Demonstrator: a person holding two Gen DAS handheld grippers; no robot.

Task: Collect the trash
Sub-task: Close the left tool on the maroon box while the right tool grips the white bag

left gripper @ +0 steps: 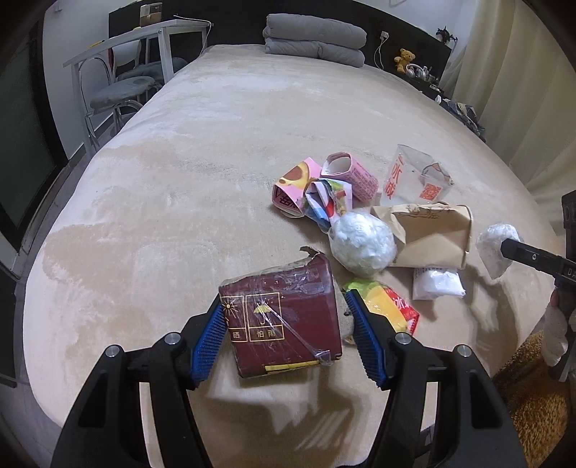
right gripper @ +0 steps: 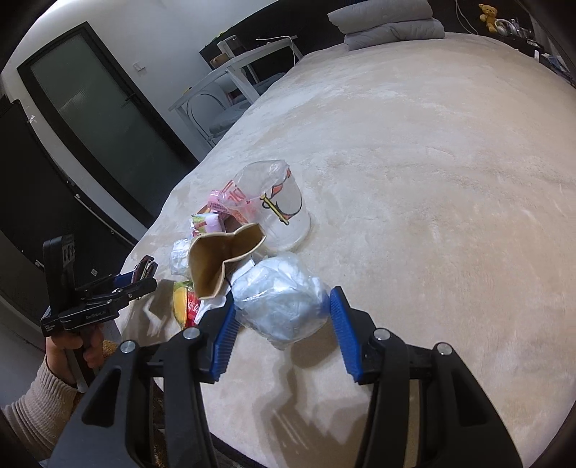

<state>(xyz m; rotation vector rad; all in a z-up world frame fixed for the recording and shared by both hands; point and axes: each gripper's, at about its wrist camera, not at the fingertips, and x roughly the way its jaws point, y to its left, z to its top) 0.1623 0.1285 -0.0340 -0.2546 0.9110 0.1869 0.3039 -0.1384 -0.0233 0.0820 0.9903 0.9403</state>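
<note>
Maroon box (left gripper: pixel 284 316) in left claw (left gripper: pixel 286 336), yellow wrapper (left gripper: pixel 387 306) beside, trash heap (left gripper: pixel 360 201) beyond

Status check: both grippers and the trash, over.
Left gripper shut on maroon carton. Right gripper shut on plastic wad. Rest piled on bed.

A wide beige plush bed cover (left gripper: pixel 201 151) fills most of both views. At twelve o'clock on it sits a folded grey duvet (left gripper: pixel 313 37), against a dark headboard (left gripper: pixel 237 27). Toward ten o'clock stands a white desk (left gripper: pixel 144 39) with grey-cushioned chairs (left gripper: pixel 122 91) beside it. At one o'clock a small yellow teddy bear (left gripper: pixel 405 57) sits near a white charger cable (left gripper: pixel 379 48). Cream curtains (left gripper: pixel 514 82) hang at two o'clock. In the right wrist view, a dark-framed frosted glass door (right gripper: pixel 97 115) stands at ten o'clock.
</note>
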